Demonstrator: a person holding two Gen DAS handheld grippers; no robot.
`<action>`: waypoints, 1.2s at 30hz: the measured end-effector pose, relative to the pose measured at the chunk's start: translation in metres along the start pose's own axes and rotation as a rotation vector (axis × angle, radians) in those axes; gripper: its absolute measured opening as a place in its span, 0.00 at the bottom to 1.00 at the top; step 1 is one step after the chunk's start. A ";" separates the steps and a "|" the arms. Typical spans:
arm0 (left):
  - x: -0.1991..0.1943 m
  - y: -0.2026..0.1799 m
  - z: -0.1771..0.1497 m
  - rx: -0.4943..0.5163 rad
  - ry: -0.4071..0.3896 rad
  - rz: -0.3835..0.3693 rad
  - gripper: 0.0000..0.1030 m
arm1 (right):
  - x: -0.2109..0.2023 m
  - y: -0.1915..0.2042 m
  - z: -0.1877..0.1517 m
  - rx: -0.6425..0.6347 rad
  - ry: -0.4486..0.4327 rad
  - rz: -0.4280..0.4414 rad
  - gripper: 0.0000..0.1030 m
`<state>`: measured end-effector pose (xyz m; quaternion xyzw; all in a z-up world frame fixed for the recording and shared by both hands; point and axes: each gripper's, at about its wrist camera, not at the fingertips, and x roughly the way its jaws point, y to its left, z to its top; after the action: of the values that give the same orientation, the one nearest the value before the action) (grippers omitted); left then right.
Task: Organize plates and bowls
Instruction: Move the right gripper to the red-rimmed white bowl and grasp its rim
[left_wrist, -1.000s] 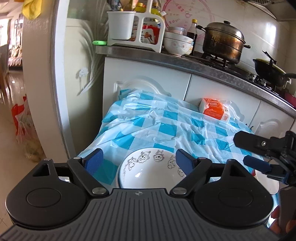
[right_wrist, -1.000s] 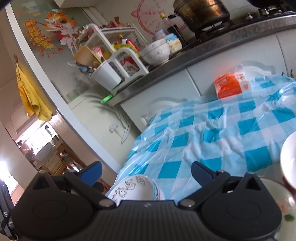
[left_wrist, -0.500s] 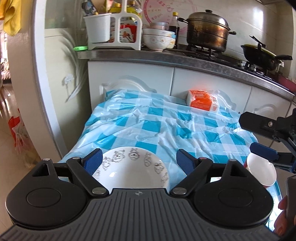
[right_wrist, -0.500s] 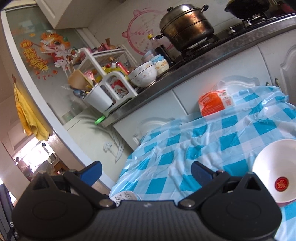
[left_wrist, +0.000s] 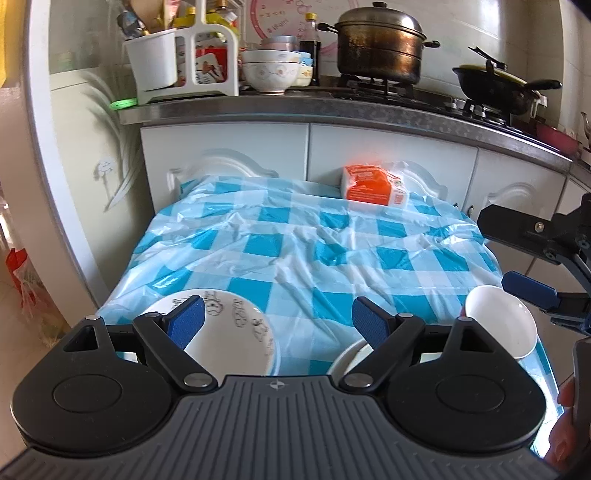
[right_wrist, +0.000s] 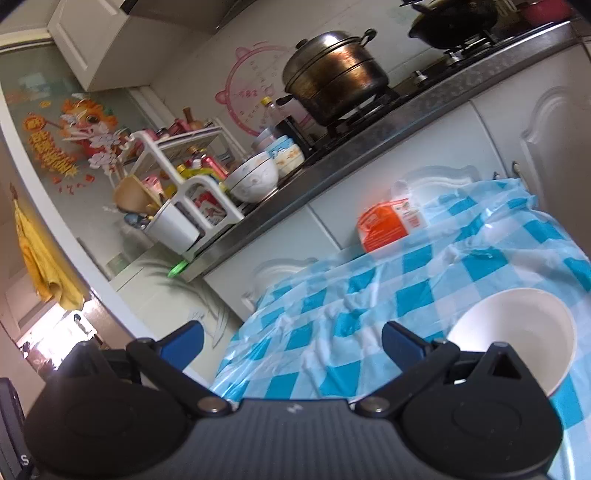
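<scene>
Left wrist view: your left gripper (left_wrist: 277, 315) is spread wide, empty, above the near-left cartoon-printed white bowl (left_wrist: 236, 328). Right wrist view: your right gripper (right_wrist: 292, 340) gapes empty; the plain white bowl (right_wrist: 517, 332) sits near-right on the blue-checked tablecloth (right_wrist: 406, 295).

Nothing here reads clearly to me. The orange packet (left_wrist: 370, 183) carries print too small to make out, the red-gold wall decal (right_wrist: 51, 147) shows blurred characters, and the pink round chart (right_wrist: 255, 92) has illegible marks.

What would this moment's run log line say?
left gripper: open, empty | right gripper: open, empty | cartoon bowl, white bowl: on table, apart
</scene>
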<state>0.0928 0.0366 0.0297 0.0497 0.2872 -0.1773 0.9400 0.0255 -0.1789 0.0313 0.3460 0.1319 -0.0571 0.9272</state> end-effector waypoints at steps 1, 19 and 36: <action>0.001 -0.003 0.000 0.005 0.001 -0.002 1.00 | -0.001 -0.003 0.001 0.005 -0.004 -0.004 0.99; 0.013 -0.051 0.001 0.040 0.042 -0.124 1.00 | -0.040 -0.090 0.020 0.157 -0.138 -0.170 0.99; 0.076 -0.098 0.002 0.001 0.190 -0.347 0.92 | -0.039 -0.157 -0.001 0.346 -0.074 -0.214 0.91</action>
<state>0.1169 -0.0785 -0.0096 0.0163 0.3786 -0.3315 0.8640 -0.0436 -0.2956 -0.0567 0.4818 0.1219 -0.1897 0.8468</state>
